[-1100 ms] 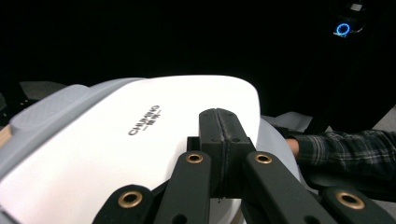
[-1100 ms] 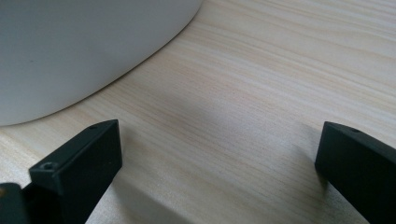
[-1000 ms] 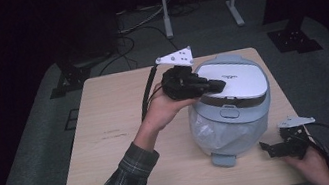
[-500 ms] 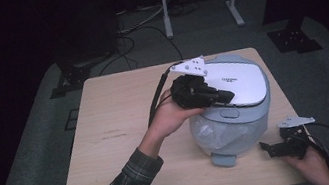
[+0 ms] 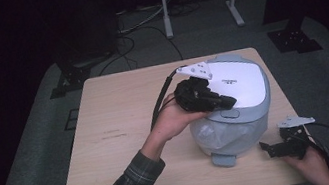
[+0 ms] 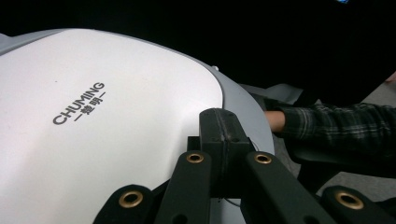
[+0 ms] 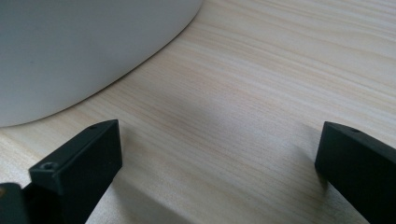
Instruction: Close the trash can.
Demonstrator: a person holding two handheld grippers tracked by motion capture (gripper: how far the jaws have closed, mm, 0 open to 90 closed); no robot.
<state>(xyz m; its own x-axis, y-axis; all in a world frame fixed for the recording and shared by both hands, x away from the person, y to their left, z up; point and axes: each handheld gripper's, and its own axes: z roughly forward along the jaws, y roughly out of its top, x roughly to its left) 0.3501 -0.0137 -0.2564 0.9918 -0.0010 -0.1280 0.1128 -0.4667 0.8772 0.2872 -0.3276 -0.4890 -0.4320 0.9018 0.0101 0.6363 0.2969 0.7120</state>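
Dark floor surrounds the wooden table, where the rice cooker stands at the right side. Since a second ago the left tongs, closed and empty, moved down onto its lid, probably to press the latch. Right tongs rest wide open beside it.

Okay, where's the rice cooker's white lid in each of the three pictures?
High view: white lid right of centre, under the shut left claw.
Left gripper view: lid covers the left half.
Right gripper view: not in it.
Shared landmark: the cooker's grey body on the table.
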